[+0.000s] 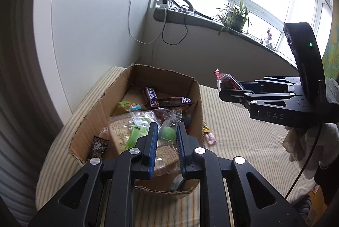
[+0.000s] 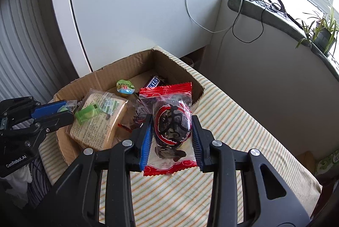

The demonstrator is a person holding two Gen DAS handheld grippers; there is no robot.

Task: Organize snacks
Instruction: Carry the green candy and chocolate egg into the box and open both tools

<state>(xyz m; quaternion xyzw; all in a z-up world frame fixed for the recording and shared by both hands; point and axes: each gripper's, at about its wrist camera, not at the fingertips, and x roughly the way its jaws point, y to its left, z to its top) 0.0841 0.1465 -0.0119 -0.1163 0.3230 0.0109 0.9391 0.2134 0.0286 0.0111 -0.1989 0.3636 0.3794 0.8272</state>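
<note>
A cardboard box [image 1: 89, 125] on a striped cloth holds Snickers bars [image 1: 151, 96], a large cracker pack [image 1: 120, 131], a small jelly cup [image 1: 130, 106] and other snacks. My left gripper [image 1: 167, 133] is shut on a clear packet with a green sweet [image 1: 168, 132], above the box's near side. My right gripper [image 2: 172, 131] is shut on a red-edged clear packet with a dark snack [image 2: 171, 125], held above the cloth to the right of the box [image 2: 127, 61]. The right gripper also shows in the left wrist view [image 1: 228, 89], the left in the right wrist view [image 2: 61, 110].
One small snack packet [image 1: 208, 135] lies on the striped cloth [image 1: 243, 131] right of the box. A white panel [image 2: 137, 4] stands behind the box. The windowsill [image 1: 211, 21] with cables and a plant runs along the back.
</note>
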